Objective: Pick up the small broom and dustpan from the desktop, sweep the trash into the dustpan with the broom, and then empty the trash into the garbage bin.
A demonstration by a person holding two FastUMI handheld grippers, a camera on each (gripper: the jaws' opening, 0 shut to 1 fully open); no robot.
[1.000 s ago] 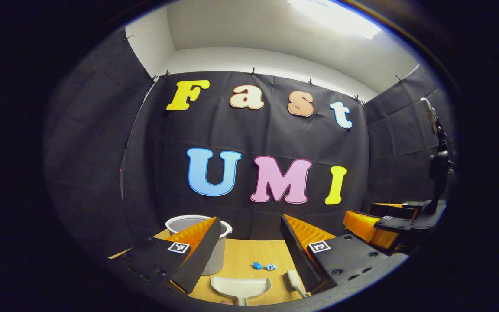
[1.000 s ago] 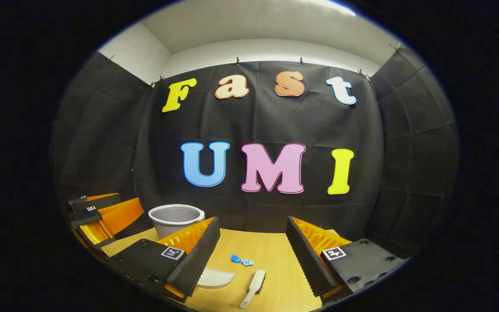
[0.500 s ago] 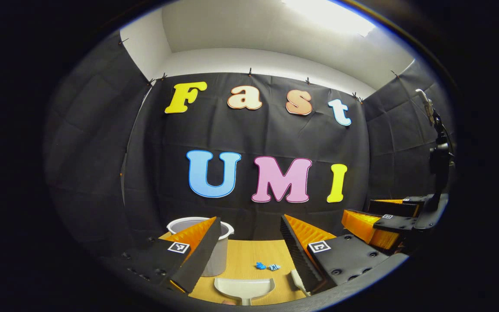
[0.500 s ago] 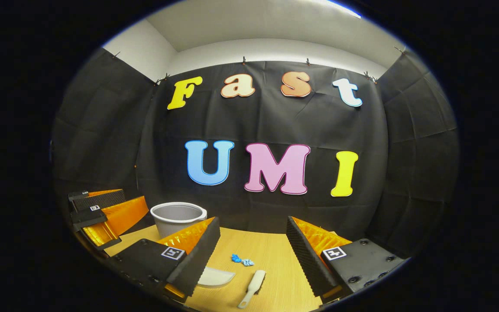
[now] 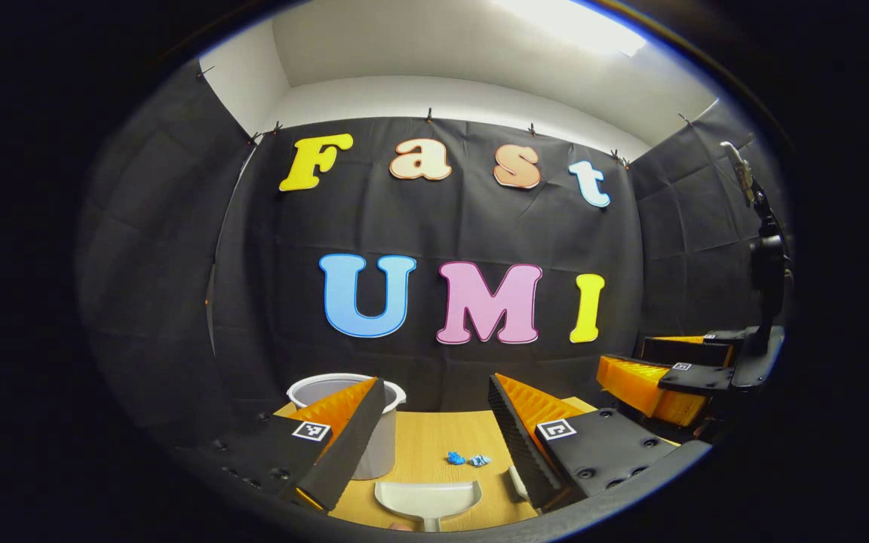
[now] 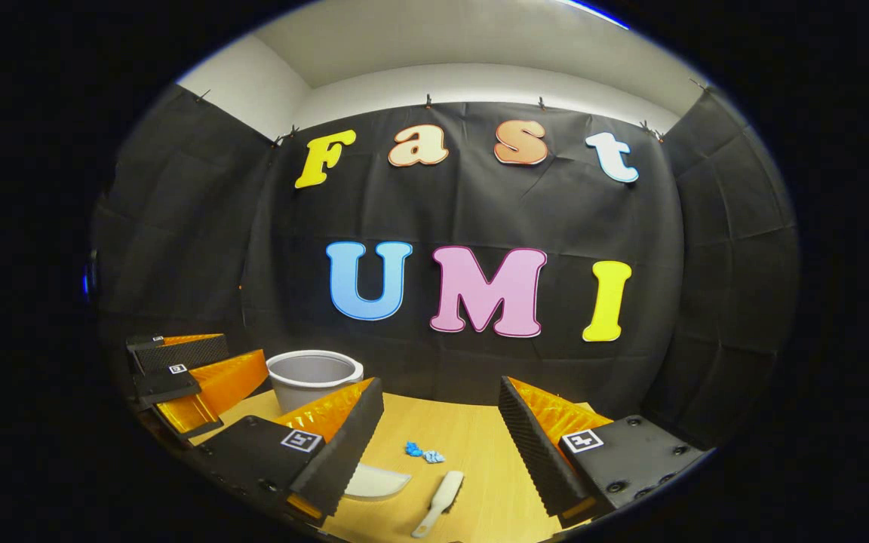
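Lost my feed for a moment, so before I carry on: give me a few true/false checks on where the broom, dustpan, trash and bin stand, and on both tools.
1. The dustpan lies on the desktop, ungripped. True.
2. The right tool is shut on the small broom. False: it is open and the broom lies on the desktop.
3. The blue trash is already in the dustpan. False: it lies on the desktop beyond it.
4. The garbage bin stands upright. True.
5. The left tool is open. True.
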